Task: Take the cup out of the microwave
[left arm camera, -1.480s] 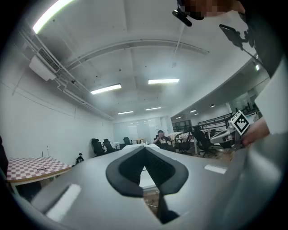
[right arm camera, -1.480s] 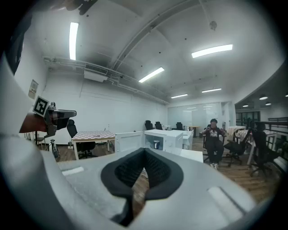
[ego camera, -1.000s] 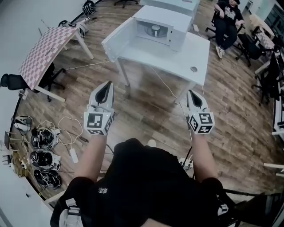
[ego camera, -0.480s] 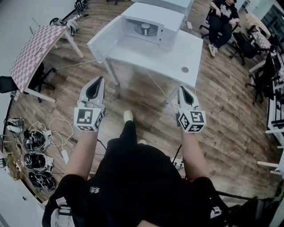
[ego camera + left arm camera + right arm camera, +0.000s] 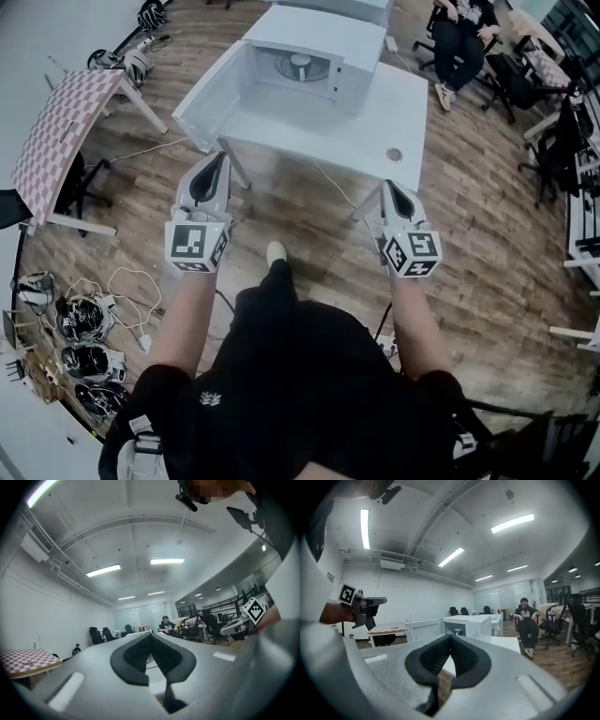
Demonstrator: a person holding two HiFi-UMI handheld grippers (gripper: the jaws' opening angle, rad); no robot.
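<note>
White tabletop (image 5: 375, 122) sits closer than it did a second ago, doesn't it? (first speaker)

Yes. The person has walked toward it. Both arms have come forward, and in the head view their tips now reach about to the near edge, where wooden floor (image 5: 309, 211) showed in between before. A shoe (image 5: 275, 251) shows mid-step below. (second speaker)

And the cup (image 5: 300, 64)? (first)

Untouched. It stands on the turntable inside the microwave (image 5: 352, 56) at twelve o'clock, with the door (image 5: 214, 94) swung wide toward ten o'clock. The right gripper view shows it too, well beyond the jaws. So I'd judge this as the approach only, with the reach into the cavity yet to come. (second)

What are the tools doing? (first)

The left hand-held gripper (image 5: 219, 157), at eleven o'clock, is clenched. Its own view shows the dark pads meeting at the tip with nothing between them. The right hand-held gripper (image 5: 388, 186), at one o'clock, is clenched and empty too. Neither touches the tabletop or anything on it. (second)

So one of them must open first? (first)

I'd think so, before it goes in around the cup. (second)
</note>
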